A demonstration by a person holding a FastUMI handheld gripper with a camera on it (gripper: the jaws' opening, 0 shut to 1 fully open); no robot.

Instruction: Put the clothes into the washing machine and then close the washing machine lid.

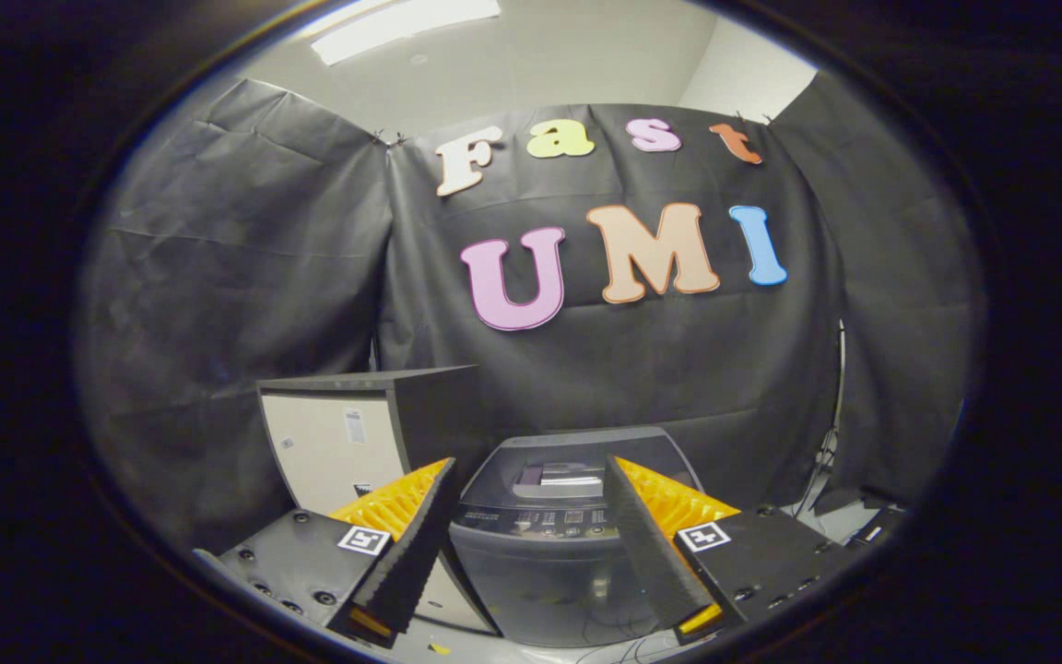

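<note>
The tool point(531, 544) hangs with its fingers spread apart and nothing between them, the grey washing machine point(545, 553) standing just ahead in the gap. The machine's lid point(577, 461) lies closed. A dark-topped cabinet point(356, 433) stands beyond the left finger.

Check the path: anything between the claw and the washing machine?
Nothing visible. The claw is open and holds nothing, and the washing machine sits straight ahead, framed between the fingers. Its lid looks down. A dark cabinet stands beside it, off the line.
</note>
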